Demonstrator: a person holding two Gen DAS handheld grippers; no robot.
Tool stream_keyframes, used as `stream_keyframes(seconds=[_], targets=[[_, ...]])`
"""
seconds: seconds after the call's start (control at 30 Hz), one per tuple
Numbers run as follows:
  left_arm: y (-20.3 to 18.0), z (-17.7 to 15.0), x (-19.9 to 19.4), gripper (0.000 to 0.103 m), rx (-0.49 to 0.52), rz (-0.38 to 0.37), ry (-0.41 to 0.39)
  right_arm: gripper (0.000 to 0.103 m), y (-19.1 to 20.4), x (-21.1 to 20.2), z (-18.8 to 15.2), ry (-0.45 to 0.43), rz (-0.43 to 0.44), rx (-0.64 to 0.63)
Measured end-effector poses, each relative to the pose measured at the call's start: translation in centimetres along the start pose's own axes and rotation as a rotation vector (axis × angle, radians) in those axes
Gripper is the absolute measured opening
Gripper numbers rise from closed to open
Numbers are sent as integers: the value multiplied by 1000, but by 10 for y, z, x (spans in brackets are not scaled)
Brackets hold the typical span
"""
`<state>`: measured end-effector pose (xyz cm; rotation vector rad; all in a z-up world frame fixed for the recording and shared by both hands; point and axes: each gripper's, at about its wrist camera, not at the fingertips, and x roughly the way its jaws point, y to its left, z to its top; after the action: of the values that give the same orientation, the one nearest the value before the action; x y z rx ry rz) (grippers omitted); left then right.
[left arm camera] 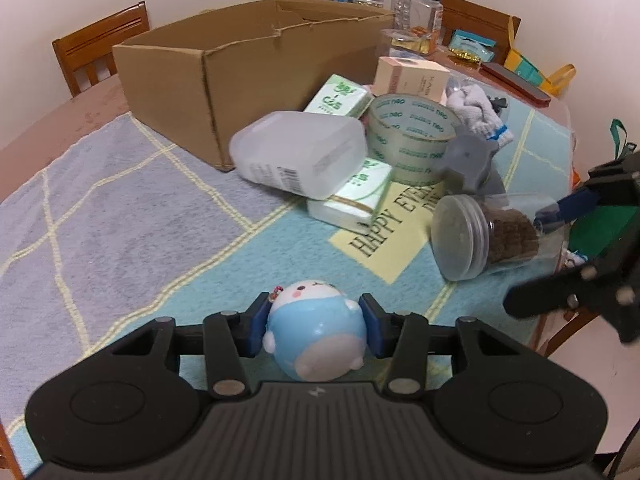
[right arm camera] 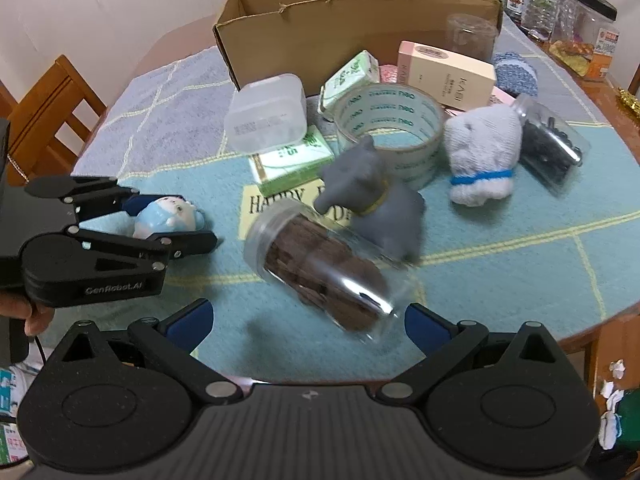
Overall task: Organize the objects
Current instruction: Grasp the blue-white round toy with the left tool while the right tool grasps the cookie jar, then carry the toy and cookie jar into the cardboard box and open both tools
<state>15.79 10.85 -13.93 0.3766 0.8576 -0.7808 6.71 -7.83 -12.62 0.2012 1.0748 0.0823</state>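
My left gripper point(left arm camera: 316, 322) is shut on a small blue and white toy figure point(left arm camera: 316, 336), low over the mat; it also shows in the right wrist view point(right arm camera: 168, 216). My right gripper point(right arm camera: 308, 326) is open, its jaws wide on either side of the base of a clear jar of brown pieces point(right arm camera: 320, 268) that lies on its side, blurred. In the left wrist view the jar point(left arm camera: 480, 236) lies at the right with the right gripper's blue fingertips point(left arm camera: 560, 210) at its base. An open cardboard box point(left arm camera: 224, 64) stands at the back.
Between box and jar lie a translucent plastic container point(right arm camera: 266, 114), green tissue packs point(right arm camera: 292, 160), a tape roll point(right arm camera: 390, 128), a grey toy dog point(right arm camera: 376, 200), a white rolled cloth point(right arm camera: 480, 152) and a pink box point(right arm camera: 448, 72). Jars point(left arm camera: 418, 16) and chairs point(left arm camera: 96, 44) stand behind.
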Motion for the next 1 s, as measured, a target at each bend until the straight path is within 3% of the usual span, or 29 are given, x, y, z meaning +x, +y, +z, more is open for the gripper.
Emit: stream_keyframes(seconds=[0.2,0.53,0.77,1.0], targets=[[13,-6,-4,46,-11,19,14,103,6,10,13,6,14,51],[27,-10,-10,46,-31,27,15,103,28,31,31,40,-54,68],[30,-8,-12,46,-46,22,21,103,38,41,33,73,-101,33],[30,-3,-18,46,-71,21,46,102,37,39,35,93,-88,5]])
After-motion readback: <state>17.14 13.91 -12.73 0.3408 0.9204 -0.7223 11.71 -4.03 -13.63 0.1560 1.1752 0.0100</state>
